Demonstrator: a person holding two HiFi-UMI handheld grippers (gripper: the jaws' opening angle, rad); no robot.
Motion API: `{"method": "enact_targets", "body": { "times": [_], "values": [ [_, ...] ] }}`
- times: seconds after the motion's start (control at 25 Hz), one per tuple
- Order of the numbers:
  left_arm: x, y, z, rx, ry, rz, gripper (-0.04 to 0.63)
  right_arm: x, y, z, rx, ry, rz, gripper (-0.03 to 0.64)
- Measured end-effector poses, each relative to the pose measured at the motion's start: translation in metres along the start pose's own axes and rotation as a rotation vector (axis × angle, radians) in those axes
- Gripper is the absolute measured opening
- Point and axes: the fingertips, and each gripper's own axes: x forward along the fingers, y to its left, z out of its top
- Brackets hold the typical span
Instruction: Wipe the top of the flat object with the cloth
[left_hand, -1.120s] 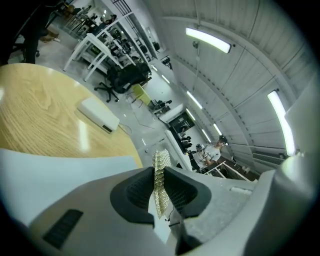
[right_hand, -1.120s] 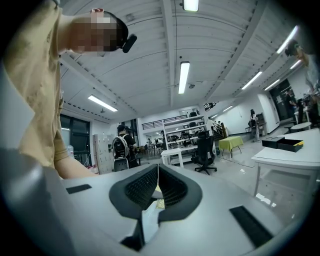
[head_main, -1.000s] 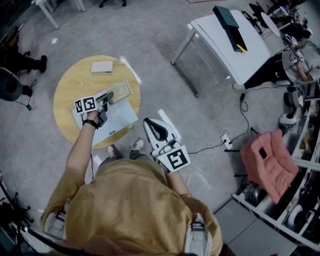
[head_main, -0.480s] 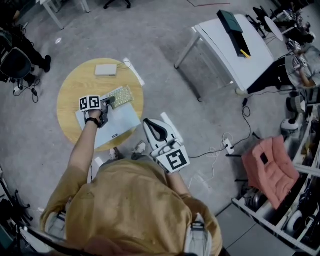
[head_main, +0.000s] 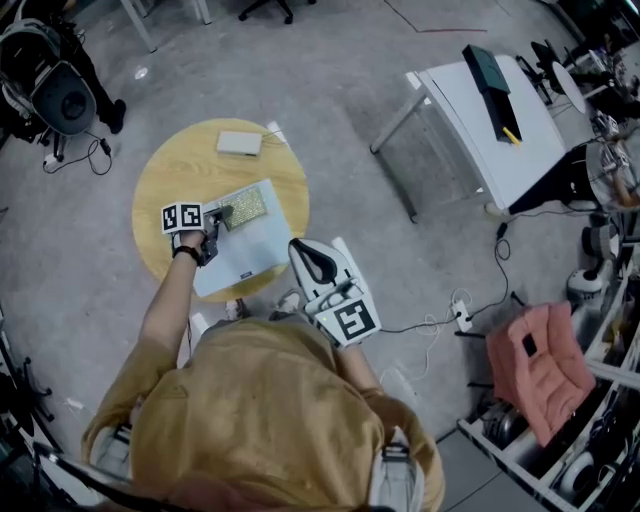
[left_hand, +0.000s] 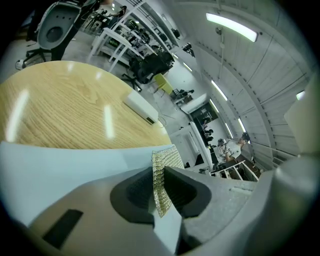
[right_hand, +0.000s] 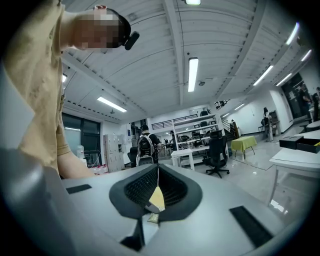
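Two hand-held grippers, one cloth: the left hand-held gripper (head_main: 218, 213) pinches the speckled cloth (head_main: 245, 207), which lies on the far edge of the single pale-blue flat object (head_main: 240, 252) on a round wooden table (head_main: 165, 180). One white box (head_main: 240, 143) sits beyond. The right hand-held gripper (head_main: 300, 250), jaws together, hangs off the table over a grey workshop floor (head_main: 330, 110).

Mustard short-sleeved shirt (head_main: 260, 415), black wristband (head_main: 183, 251)

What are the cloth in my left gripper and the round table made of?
Cloth: a coarse woven, mesh-like fabric, yellow-green with slight glitter, by its visible weave. Table: wood or wood-look laminate, satin finish; grain lines and soft light reflections.
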Motion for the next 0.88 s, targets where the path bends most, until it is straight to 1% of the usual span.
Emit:
{"method": "enact_targets", "body": {
  "times": [0.2,0.4,0.68,0.88],
  "values": [
    [-0.033,0.021,-0.008,-0.024,-0.017,0.013,0.061,0.020,0.020,0.004,-0.007,-0.003,0.047,0.002],
    [-0.068,0.043,-0.012,-0.025,-0.039,0.031,0.061,0.037,0.040,0.003,-0.010,0.001,0.084,0.002],
    [-0.121,0.084,-0.021,-0.047,-0.060,0.054,0.061,0.064,0.072,0.000,-0.008,0.001,0.119,0.002],
    [-0.152,0.103,-0.024,-0.054,-0.083,0.065,0.061,0.074,0.089,0.000,-0.016,0.006,0.129,0.002]
  ]
}}
